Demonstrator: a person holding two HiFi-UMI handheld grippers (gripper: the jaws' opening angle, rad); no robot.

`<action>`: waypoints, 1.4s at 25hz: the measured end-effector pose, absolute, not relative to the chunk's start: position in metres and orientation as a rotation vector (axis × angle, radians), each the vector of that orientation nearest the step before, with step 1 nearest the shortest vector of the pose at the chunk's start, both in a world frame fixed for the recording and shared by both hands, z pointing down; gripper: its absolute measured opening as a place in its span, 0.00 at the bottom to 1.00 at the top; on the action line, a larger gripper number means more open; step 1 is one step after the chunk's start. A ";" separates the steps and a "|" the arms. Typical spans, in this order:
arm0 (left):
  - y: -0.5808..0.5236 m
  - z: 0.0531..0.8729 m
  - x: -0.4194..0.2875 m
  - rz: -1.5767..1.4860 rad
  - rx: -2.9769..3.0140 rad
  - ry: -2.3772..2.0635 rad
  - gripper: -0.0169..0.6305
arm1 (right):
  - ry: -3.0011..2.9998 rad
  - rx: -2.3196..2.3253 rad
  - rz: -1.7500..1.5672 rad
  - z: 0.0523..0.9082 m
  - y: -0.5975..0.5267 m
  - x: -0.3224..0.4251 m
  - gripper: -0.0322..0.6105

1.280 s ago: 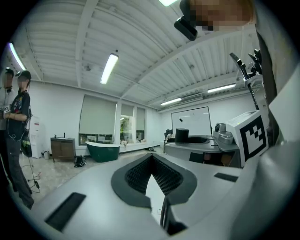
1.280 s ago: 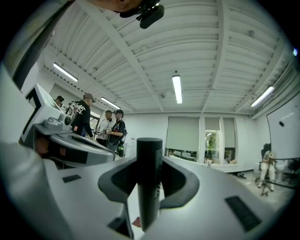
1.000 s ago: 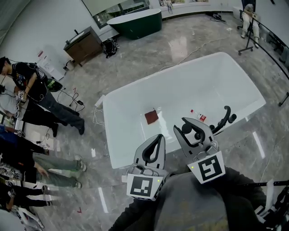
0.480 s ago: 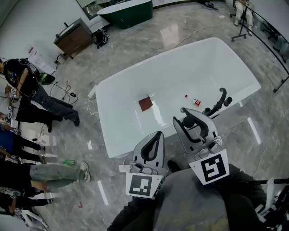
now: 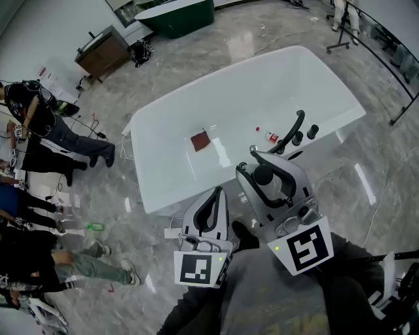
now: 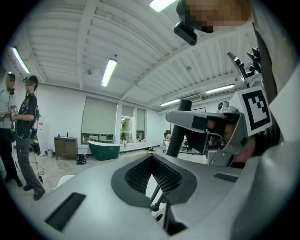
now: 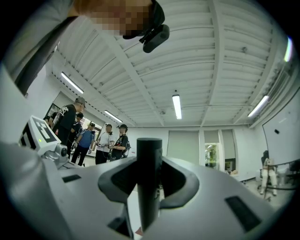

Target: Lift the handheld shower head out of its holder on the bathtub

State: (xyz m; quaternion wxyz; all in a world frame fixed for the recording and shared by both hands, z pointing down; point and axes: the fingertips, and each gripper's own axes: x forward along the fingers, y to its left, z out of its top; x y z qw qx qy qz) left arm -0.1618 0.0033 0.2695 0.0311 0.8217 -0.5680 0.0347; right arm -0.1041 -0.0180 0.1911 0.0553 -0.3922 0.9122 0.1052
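Note:
My right gripper [image 5: 262, 167] is shut on the black handheld shower head [image 5: 263, 176]. It holds the head over the floor, just in front of the white bathtub's [image 5: 249, 91] near rim. In the right gripper view the shower head [image 7: 149, 178] stands upright as a dark cylinder between the jaws of the right gripper [image 7: 149, 161]. The black faucet [image 5: 292, 134] and its knobs [image 5: 312, 131] sit on the tub's rim, beyond the gripper. My left gripper [image 5: 215, 195] hangs beside it to the left, its fingertips together and nothing in it. Its dark ribbed pads meet in a point in the left gripper view [image 6: 151, 157].
A red-brown cloth [image 5: 200, 140] and a small bottle [image 5: 266, 136] lie in the tub. Several people [image 5: 39, 124] stand to the left among floor cables, with a green bottle [image 5: 95, 227] near them. A dark green tub [image 5: 175, 14] and a wooden cabinet [image 5: 101, 55] stand at the back.
Both grippers have drawn back from the tub's near rim toward me. The right one has risen a little, still holding the shower head.

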 end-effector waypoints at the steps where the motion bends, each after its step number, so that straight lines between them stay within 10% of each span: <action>1: 0.010 0.269 -0.157 0.109 2.525 -1.760 0.03 | 2.772 -1.178 0.323 0.188 -0.010 -0.099 0.24; 35: 0.002 0.278 -0.137 0.145 2.505 -1.778 0.03 | 2.884 -1.109 0.224 0.233 -0.024 -0.091 0.24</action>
